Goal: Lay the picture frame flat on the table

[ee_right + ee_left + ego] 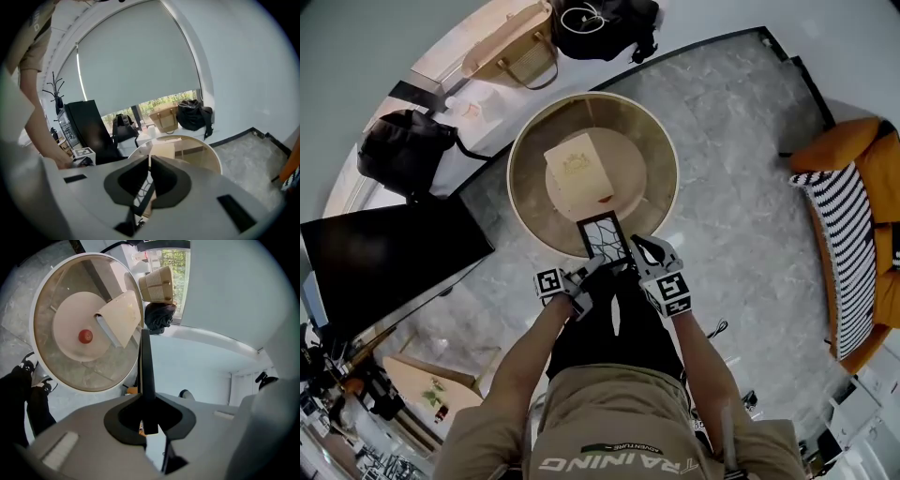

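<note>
A black picture frame [602,234] with a white line pattern is held over the near rim of the round glass table [523,211]. My left gripper [592,270] is shut on the frame's near left edge. My right gripper [636,251] is shut on its near right edge. In the left gripper view the frame [145,362] shows edge-on as a thin black slab clamped by the left gripper [149,417]. In the right gripper view the patterned frame [143,194] sits pinched in the right gripper [148,180], with the table [213,161] beyond.
A beige box [578,167] and a small red ball [85,336] rest on the table's round centre disc. A black screen [389,253] stands to the left. Bags [605,23] line the white ledge behind. An orange sofa with a striped cushion [848,253] is at right.
</note>
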A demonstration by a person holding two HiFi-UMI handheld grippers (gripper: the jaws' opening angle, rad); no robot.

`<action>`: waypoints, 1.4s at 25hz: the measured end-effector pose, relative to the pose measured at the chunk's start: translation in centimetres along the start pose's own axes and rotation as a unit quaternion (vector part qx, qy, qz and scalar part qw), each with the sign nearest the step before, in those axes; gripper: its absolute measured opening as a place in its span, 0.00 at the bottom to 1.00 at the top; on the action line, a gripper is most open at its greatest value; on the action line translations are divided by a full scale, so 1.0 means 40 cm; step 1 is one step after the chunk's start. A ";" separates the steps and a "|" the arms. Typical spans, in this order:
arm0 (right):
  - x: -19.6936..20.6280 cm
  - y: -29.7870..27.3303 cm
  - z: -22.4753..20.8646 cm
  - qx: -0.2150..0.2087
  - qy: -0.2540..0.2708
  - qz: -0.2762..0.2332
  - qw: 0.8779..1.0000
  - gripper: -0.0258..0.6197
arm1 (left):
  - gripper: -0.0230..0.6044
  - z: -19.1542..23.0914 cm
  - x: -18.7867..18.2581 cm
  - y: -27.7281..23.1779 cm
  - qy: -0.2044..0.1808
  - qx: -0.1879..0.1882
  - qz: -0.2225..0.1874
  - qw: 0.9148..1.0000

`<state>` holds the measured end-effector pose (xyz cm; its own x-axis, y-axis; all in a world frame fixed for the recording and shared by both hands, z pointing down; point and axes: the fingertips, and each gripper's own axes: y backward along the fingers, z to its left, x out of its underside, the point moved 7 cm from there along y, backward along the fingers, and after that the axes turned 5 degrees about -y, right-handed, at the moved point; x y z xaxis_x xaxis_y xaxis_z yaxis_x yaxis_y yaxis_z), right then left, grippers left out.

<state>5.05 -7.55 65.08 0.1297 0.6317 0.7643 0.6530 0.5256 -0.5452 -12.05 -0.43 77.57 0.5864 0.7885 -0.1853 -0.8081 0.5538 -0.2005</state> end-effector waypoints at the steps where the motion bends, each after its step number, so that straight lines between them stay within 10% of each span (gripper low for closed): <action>1: 0.024 -0.024 -0.014 0.005 -0.009 0.002 1.000 0.07 | 0.11 0.027 -0.009 -0.005 -0.007 -0.001 0.006 1.000; 21: 0.331 -0.271 -0.089 -0.007 -0.063 0.051 0.997 0.07 | 0.11 0.332 -0.085 -0.062 0.000 0.009 -0.028 1.000; 31: 0.378 -0.282 -0.095 -0.013 -0.077 0.063 0.995 0.07 | 0.13 0.358 -0.084 -0.064 -0.096 -0.130 -0.040 0.986; 35: 0.407 -0.275 -0.088 -0.020 -0.078 0.075 0.994 0.07 | 0.30 0.350 -0.072 -0.085 -0.134 -0.182 -0.041 0.973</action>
<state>2.62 -5.05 84.74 0.1119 0.7835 0.6112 0.6655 0.3977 -0.6317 -11.78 -0.84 92.25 0.5738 0.8137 0.0934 -0.6566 0.5251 -0.5414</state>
